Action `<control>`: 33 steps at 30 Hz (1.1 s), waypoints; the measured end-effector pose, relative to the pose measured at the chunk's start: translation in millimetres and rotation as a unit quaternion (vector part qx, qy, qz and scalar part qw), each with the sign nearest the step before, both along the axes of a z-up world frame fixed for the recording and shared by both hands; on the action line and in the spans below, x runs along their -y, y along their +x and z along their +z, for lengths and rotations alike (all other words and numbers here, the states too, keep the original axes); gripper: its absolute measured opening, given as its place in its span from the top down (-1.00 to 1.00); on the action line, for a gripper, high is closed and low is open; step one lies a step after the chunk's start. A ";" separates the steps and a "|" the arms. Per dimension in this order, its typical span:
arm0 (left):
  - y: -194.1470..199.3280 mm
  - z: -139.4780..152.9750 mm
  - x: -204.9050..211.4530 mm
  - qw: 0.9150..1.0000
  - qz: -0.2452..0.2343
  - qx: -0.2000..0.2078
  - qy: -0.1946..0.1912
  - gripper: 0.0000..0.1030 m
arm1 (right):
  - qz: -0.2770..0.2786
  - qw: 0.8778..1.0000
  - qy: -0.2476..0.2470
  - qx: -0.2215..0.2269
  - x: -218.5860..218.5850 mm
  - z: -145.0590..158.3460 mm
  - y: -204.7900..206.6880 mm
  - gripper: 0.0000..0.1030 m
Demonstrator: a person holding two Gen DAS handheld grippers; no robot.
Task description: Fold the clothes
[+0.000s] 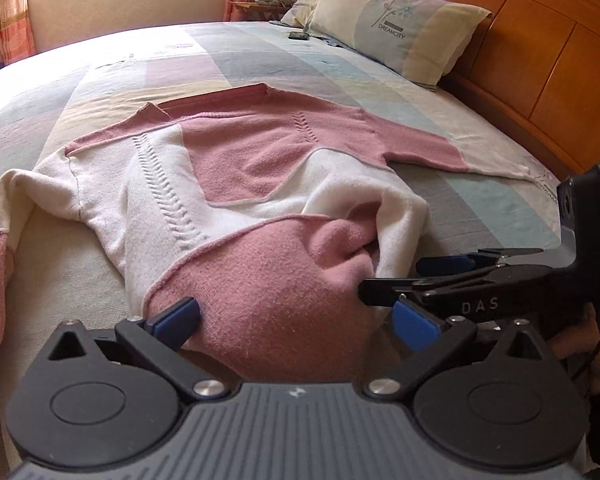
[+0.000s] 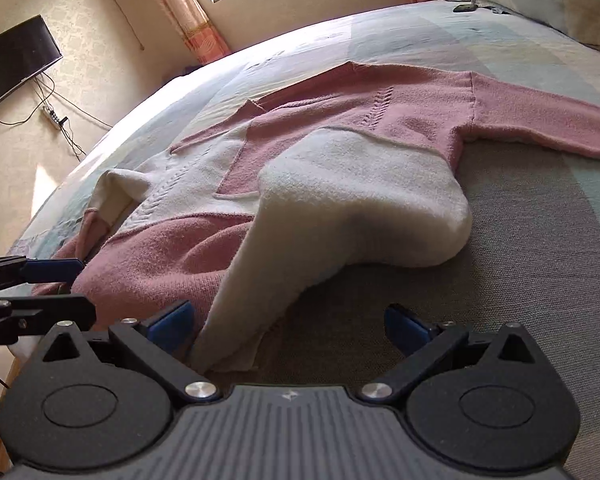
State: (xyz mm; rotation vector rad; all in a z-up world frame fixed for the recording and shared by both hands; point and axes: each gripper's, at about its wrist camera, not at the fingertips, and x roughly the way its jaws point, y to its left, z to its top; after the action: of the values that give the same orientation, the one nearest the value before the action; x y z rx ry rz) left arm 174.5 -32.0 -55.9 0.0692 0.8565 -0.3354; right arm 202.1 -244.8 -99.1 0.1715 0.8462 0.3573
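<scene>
Two hand-held grippers work at the near edge of a bed (image 1: 480, 208), where a pink-and-cream knit sweater (image 1: 236, 168) lies spread face up across the patchwork bedspread, its neckline toward the far side and its hem at the near edge. One sleeve stretches flat toward the wooden headboard (image 1: 548, 60); the other trails off toward the opposite edge of the bed. The left gripper (image 1: 296, 320) stands with its jaws wide apart, the pink hem bunched between them but not pinched. The right gripper (image 2: 290, 324) is likewise spread, a cream corner of the hem lying just inside its left finger (image 2: 172, 322) and rising in a soft hump. A pillow (image 1: 400, 20) rests against the headboard, well clear of the garment. The knit looks light, thick and limp: it slumps and rucks instead of holding a crease, and its fuzzy surface should cling to the pads rather than slip. A sound hold, by this view, would be on the doubled hem corners or the shoulder seams, where the fabric is firmest; a pinch on a single layer mid-panel would likely stretch it out of line.
</scene>
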 end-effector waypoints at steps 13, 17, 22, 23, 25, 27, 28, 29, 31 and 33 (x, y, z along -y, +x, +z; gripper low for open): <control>5.3 -31.7 10.6 0.999 0.015 -0.039 0.020 -0.98 | -0.075 0.995 -0.062 -0.017 5.8 -10.0 2.2 -1.00; 12.2 -43.3 7.2 0.996 0.060 -0.034 0.058 -0.99 | -0.084 0.991 -0.108 -0.004 -5.1 -11.3 3.3 -1.00; 18.0 -42.6 -24.7 0.991 0.119 -0.028 0.063 -1.00 | -0.139 0.977 -0.161 0.015 17.1 -5.9 -0.9 -1.00; 18.8 -40.7 -30.5 0.990 0.127 -0.025 0.063 -1.00 | -0.141 0.976 -0.165 0.017 20.4 -4.9 -2.5 -1.00; 19.5 -35.6 -39.8 0.986 0.148 -0.015 0.072 -1.00 | -0.143 0.974 -0.173 0.020 26.3 -2.8 -5.7 -1.00; 18.6 -30.4 -45.0 0.985 0.155 -0.010 0.070 -1.00 | -0.145 0.973 -0.180 0.023 32.1 -0.7 -9.0 -1.00; 18.0 -27.9 -47.1 0.985 0.157 -0.008 0.066 -1.00 | -0.146 0.972 -0.184 0.024 35.1 0.3 -10.6 -1.00; 17.4 -25.4 -49.2 0.985 0.158 -0.007 0.063 -0.99 | -0.147 0.971 -0.188 0.026 38.0 1.3 -12.3 -1.00; 14.0 -22.6 -47.4 0.988 0.144 -0.004 0.054 -0.99 | -0.139 0.970 -0.197 0.027 38.9 2.3 -15.6 -1.00; 9.7 -22.1 -42.9 0.992 0.124 -0.005 0.036 -0.99 | -0.126 0.972 -0.195 0.023 36.5 -0.6 -17.4 -1.00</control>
State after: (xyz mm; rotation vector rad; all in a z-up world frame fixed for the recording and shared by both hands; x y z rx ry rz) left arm 184.2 10.9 -77.9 0.0285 0.8765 -0.0719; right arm 184.7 -281.3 -99.7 -0.0960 0.8219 -0.0464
